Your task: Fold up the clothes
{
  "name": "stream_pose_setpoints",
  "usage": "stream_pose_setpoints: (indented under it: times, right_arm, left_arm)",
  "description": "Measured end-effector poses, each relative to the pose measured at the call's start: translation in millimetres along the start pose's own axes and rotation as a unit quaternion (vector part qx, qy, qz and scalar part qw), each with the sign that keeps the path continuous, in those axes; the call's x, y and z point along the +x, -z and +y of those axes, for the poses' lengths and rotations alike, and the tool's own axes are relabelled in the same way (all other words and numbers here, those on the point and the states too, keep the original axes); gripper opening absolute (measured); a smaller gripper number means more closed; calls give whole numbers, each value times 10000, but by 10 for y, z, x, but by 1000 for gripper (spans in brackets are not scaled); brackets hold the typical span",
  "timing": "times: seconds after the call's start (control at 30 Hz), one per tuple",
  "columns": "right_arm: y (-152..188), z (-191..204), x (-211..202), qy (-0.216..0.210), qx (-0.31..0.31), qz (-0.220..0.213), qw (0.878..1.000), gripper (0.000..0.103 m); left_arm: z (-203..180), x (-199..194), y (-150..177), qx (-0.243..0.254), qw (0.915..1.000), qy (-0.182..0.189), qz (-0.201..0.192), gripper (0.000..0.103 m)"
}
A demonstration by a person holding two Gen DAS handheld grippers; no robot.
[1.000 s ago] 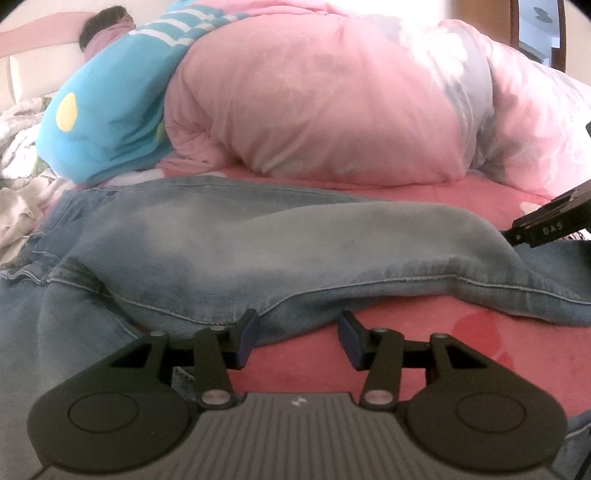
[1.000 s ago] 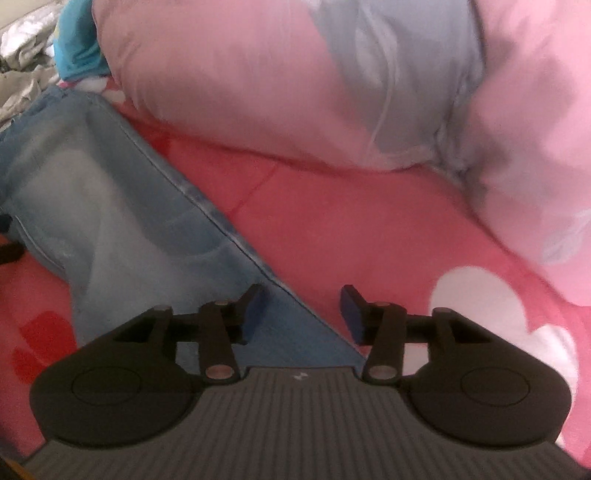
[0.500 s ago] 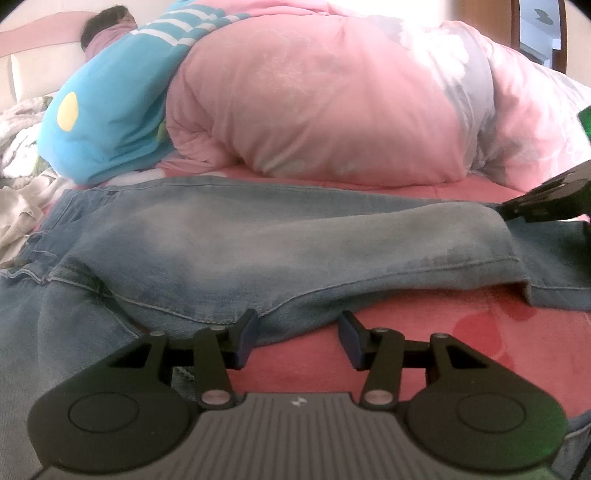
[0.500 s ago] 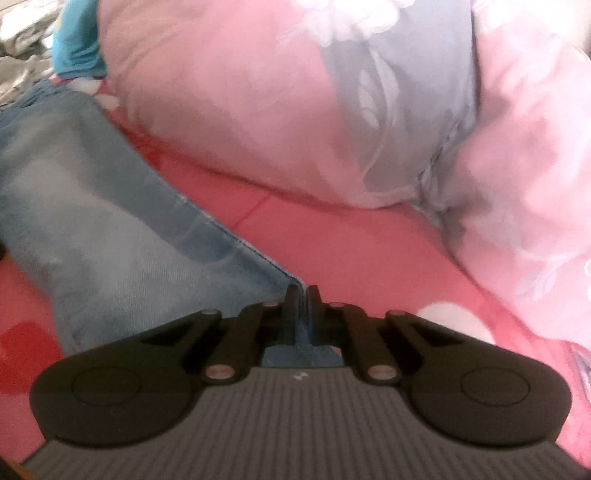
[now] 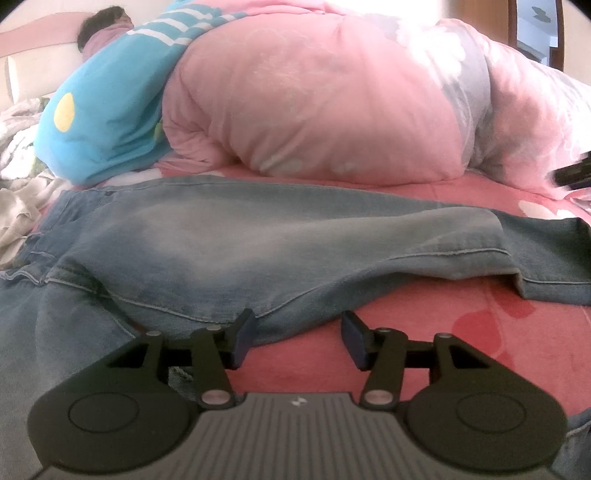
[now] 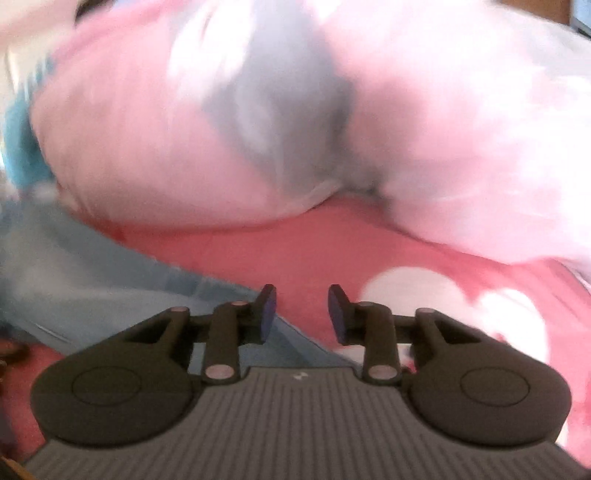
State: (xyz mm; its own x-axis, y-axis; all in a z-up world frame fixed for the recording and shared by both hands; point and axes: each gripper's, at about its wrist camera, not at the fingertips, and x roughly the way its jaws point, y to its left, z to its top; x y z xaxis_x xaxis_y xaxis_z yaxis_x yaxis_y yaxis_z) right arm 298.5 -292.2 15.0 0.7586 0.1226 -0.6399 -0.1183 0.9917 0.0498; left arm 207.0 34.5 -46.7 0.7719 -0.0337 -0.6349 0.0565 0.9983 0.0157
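Light blue jeans (image 5: 258, 240) lie flat across the red sheet, waistband at the left and leg ends (image 5: 546, 258) at the right. My left gripper (image 5: 297, 328) hovers at their near edge; its jaws are opening slightly, the left finger is over the denim, and nothing is between them. A dark, blurred piece of my right gripper (image 5: 572, 173) shows at the far right, above the leg ends. In the blurred right wrist view, my right gripper (image 6: 301, 306) is opening with nothing between its jaws, and the jeans (image 6: 74, 273) lie below and to the left.
A big pink duvet (image 5: 332, 110) is heaped behind the jeans, with a blue cushion (image 5: 103, 129) to its left. A dark-haired head (image 5: 103, 27) lies by the headboard. Crumpled pale clothes (image 5: 14, 206) sit at the left edge. Bare red sheet (image 5: 443, 350) lies in front.
My right gripper shut on the jeans leg end, then opened and lifted up and away from it. The leg ends now lie closer in. My left gripper stayed put.
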Motion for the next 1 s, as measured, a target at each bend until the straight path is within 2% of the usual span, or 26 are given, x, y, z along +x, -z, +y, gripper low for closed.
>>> stream_pose_setpoints:
  times: [0.07, 0.17, 0.27, 0.43, 0.53, 0.6, 0.63, 0.67, 0.73, 0.87, 1.0]
  right_arm:
    - [76, -69, -373, -102, 84, -139, 9998, 46]
    - [323, -26, -866, -167, -157, -89, 9997, 57]
    - [663, 81, -1143, -245, -500, 187, 9983, 61]
    - [1188, 367, -1249, -283, -1283, 710, 9888, 61]
    - [1418, 480, -1099, -132, -1649, 1011, 9810, 61]
    - [1548, 474, -996, -31, -1702, 1155, 9786, 55]
    - [1592, 421, -991, -72, -1572, 1087, 9815, 50]
    - [1592, 375, -1002, -92, -1428, 982, 9848, 35]
    - [1561, 303, -1045, -18, -1230, 818, 9890, 22]
    - [1424, 73, -1147, 356, -1061, 389, 9930, 16]
    - [1127, -412, -1306, 733, -414, -295, 9960, 15]
  left_arm:
    - [-5, 1, 3, 10, 10000, -4, -4, 54]
    - [-13, 3, 7, 28, 10000, -12, -9, 54]
    - [-33, 6, 10, 48, 10000, -40, -17, 54]
    - [-36, 2, 14, 37, 10000, -46, -19, 55]
    - [-33, -1, 15, 21, 10000, -39, -20, 55]
    - [-30, 2, 18, 12, 10000, -37, -24, 55]
    - [-30, 2, 20, 9, 10000, -37, -26, 55]
    - [-30, 2, 22, 11, 10000, -40, -29, 55]
    - [-37, 3, 25, 28, 10000, -54, -31, 55]
    - [-42, -2, 36, 60, 9999, -81, -48, 55]
    - [-38, 7, 46, 57, 9999, -83, -48, 56]
